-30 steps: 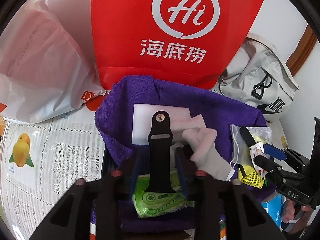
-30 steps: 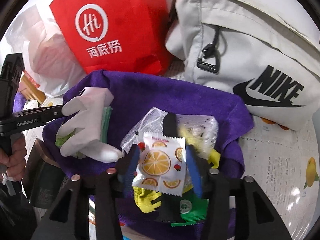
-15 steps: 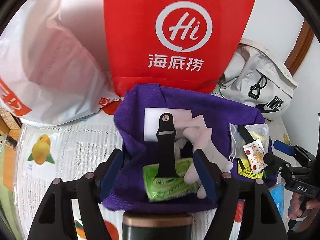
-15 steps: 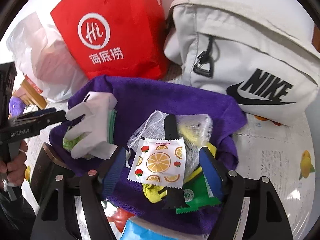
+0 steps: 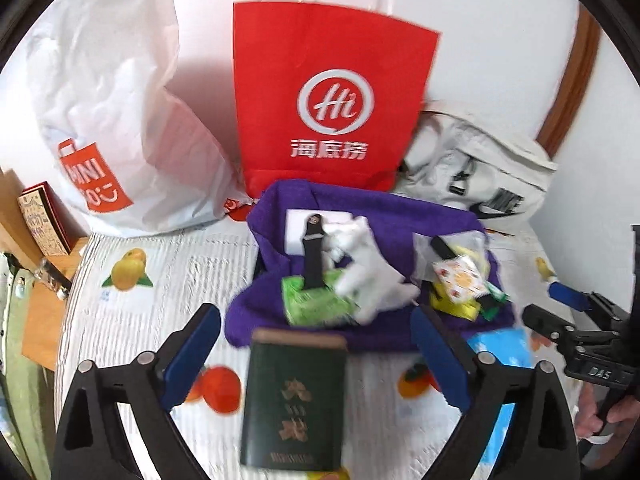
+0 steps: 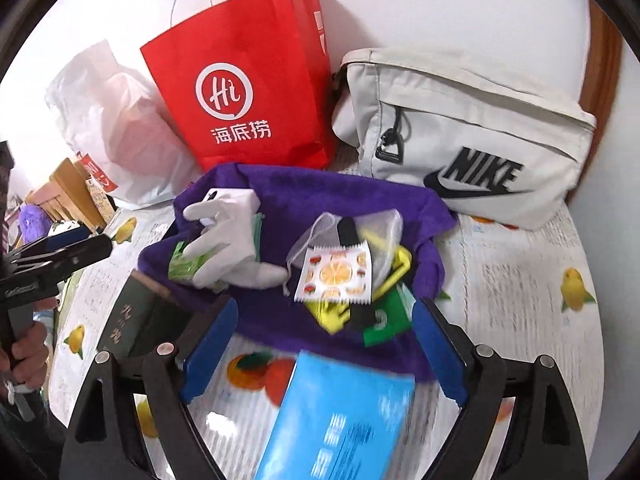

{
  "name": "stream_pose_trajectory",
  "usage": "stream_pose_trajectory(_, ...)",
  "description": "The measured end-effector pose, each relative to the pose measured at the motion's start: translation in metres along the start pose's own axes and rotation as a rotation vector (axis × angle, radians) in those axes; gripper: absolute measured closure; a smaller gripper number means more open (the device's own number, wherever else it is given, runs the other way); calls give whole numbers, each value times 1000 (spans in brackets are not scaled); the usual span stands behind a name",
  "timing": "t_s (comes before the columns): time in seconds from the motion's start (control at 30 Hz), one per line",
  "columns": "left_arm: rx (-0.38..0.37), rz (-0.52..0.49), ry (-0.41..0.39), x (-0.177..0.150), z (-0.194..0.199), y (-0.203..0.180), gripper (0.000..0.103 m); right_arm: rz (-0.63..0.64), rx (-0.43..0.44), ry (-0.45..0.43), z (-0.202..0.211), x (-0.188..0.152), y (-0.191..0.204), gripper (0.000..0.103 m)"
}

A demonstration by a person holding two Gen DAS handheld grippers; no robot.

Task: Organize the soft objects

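A purple cloth (image 5: 360, 208) (image 6: 320, 192) lies spread on the table with small items on it. On its left part are a white glove (image 5: 368, 276) (image 6: 228, 236), a green tissue pack (image 5: 316, 300) and a black watch strap (image 5: 312, 256). An orange-print sachet (image 5: 460, 280) (image 6: 336, 276) lies on a mesh pouch (image 6: 348, 232) on the right. My left gripper (image 5: 316, 360) (image 6: 92, 240) hovers before the cloth, jaws opening, holding nothing. My right gripper (image 6: 324, 348) (image 5: 544, 308) is likewise opening and holds nothing.
A dark green booklet (image 5: 296, 396) and a blue packet (image 6: 340, 420) lie in front of the cloth. Behind it stand a red paper bag (image 5: 332, 92), a white plastic bag (image 5: 112, 100) and a grey Nike bag (image 6: 464, 136). A fruit-print tablecloth (image 5: 132, 288) covers the table.
Both grippers have opened wide, letting go of the watch strap and the sachet, and have pulled back and up from the cloth. The booklet and blue packet have come into view.
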State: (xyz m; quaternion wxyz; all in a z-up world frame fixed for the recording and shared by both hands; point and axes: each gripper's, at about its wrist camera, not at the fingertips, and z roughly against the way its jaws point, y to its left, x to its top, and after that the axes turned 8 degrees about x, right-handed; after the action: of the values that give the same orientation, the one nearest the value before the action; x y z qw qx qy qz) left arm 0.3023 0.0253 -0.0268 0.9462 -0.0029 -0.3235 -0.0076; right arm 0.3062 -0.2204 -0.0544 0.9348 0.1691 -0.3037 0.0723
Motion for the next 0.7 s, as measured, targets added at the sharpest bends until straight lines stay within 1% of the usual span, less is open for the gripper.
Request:
stream_pose_trajectory(0.13,12,-13,-24,-17,29,-6,1,-17,17,-31,25,-18,5,9)
stream_pose_trajectory(0.37,13,17,-44,-50,76,-12,0,-18,22,-76,70,-55,19,9)
stream_pose_trajectory(0.57,54,10,-78,-81,112,-18,0,-30,-17,-99,108,-90,31,9)
stream_pose_trajectory(0.7,43,22,-82,-102,138,-18,0,-40,-39,-101,133,-115,41,9)
